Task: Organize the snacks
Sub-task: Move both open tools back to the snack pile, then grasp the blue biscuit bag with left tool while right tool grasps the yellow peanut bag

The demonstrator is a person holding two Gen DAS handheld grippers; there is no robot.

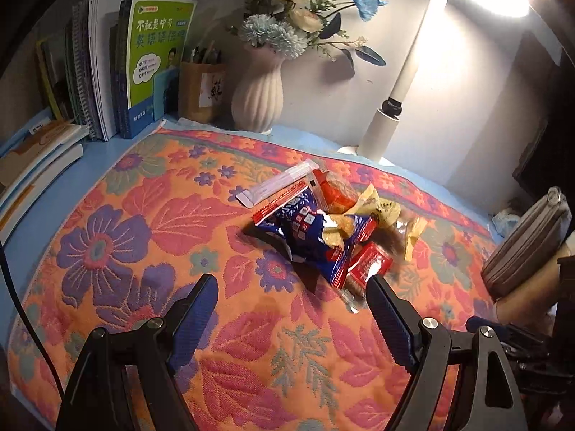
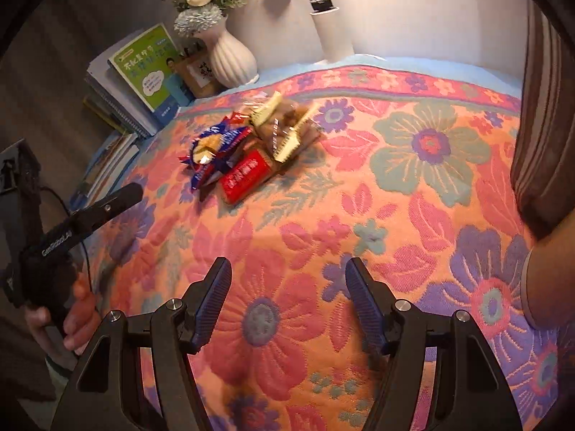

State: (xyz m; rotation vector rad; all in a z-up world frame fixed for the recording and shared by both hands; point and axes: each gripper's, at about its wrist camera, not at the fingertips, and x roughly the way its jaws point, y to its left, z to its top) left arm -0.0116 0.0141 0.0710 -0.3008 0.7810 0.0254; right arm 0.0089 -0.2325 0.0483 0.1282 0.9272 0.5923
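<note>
A floral towel [image 1: 118,251] covers the bench; the snack pile [image 1: 323,222] lies near its middle, at twelve o'clock from both grippers. Left gripper [image 1: 291,287] and right gripper [image 2: 287,269] stand with jaws apart, empty. Approach step; next, pick one packet.

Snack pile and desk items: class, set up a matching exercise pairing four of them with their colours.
Column one:
1. chip bag
2. vase
3. flat packet
4. book cover

Column two:
a. green
b. red
c. blue
d. white

Pairs: 1-c, 2-d, 3-b, 4-a
</note>
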